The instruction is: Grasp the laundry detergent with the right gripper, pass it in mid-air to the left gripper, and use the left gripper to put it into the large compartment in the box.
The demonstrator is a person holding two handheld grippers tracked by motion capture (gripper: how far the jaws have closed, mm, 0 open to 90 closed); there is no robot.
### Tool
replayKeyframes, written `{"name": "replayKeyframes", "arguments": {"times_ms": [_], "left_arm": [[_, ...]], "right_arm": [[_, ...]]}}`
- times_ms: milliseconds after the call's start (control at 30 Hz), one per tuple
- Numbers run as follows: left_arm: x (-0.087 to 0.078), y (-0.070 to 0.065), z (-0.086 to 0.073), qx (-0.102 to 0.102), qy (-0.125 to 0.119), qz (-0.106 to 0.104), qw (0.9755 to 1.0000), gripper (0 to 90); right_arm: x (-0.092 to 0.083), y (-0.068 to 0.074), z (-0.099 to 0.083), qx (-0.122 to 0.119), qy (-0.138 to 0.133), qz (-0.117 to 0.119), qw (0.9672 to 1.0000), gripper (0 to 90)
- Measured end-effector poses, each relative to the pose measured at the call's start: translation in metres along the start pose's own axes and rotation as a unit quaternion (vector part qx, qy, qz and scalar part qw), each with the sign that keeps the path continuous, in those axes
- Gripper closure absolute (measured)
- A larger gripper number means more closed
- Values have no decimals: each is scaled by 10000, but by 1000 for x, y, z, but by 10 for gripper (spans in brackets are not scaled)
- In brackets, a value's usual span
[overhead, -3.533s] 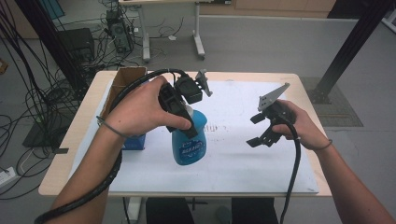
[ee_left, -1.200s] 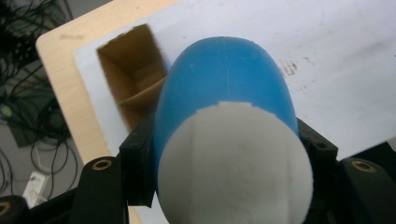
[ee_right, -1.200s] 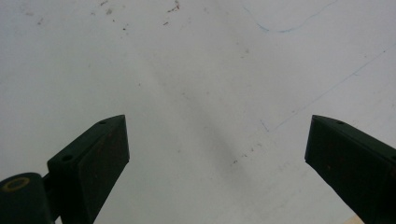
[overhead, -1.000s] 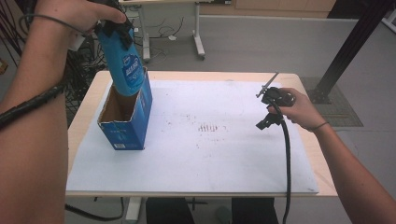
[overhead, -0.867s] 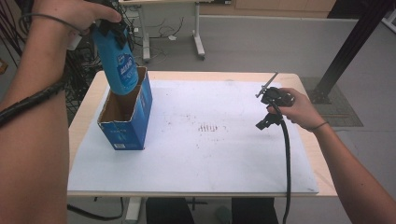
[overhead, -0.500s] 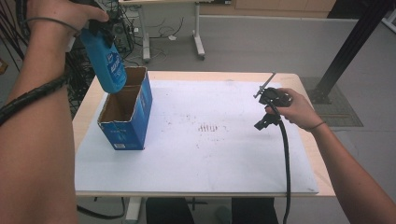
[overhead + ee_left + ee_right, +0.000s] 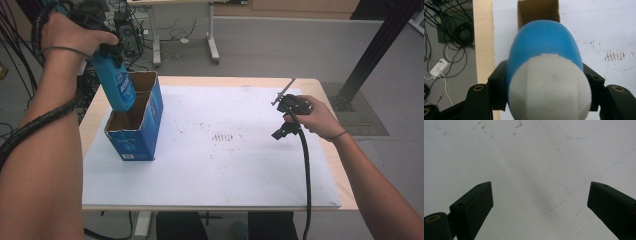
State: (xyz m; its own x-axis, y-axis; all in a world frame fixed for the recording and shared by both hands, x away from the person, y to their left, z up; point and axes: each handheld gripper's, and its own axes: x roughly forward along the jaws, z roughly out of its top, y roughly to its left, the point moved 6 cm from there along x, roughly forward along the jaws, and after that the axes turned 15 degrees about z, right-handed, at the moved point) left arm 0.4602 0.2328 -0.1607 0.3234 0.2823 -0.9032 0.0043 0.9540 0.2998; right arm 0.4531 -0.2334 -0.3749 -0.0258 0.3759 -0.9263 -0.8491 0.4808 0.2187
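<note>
Work in hand: the left gripper is carrying a blue spray bottle toward the open blue cardboard box, apparently to drop it inside.

Left fingers: they are clamping the bottle, 1 finger pressing on each flank just below the white cap; gripping high on the body is leaving the base free to enter the box first.

Bottle: it is hanging below the left fingers, tilted, with its base at or just inside the box mouth in the high view; how deep it is sitting is hard to tell. In the left gripper view the box opening is lying straight beyond the bottle's base, so the 2 look lined up.

Box: it is standing upright near the left edge of the white-covered surface, directly under the left fingers, its top open.

Right gripper: its fingers are standing wide apart with nothing between them, only bare white sheet beneath; the hand is hanging well apart from the box, seemingly waiting out of the way.

Judgement: lowering is likely the remaining step, and the tilt could snag the base on the box rim.
</note>
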Motion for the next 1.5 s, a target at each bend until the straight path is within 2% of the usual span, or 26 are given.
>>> {"name": "replayKeyframes", "arguments": {"times_ms": [167, 400, 933, 1167, 1500], "left_arm": [[19, -7, -7, 53, 81, 14, 10000, 378], [37, -14, -13, 46, 73, 35, 10000, 379], [79, -26, -27, -101, 22, 23, 9999, 378], [99, -34, -35, -106, 134, -15, 9999, 379], [117, -45, -44, -65, 201, 9, 9998, 378]], "right_arm": [[0, 1, 1, -26, -2, -13, 10000, 66], [2, 0, 0, -1, -44, 43, 10000, 66], [5, 0, -3, 9, -36, 42, 10000, 67], [5, -2, -4, 27, -62, 70, 10000, 67], [5, -1, -4, 15, -61, 79, 9999, 67]]}}
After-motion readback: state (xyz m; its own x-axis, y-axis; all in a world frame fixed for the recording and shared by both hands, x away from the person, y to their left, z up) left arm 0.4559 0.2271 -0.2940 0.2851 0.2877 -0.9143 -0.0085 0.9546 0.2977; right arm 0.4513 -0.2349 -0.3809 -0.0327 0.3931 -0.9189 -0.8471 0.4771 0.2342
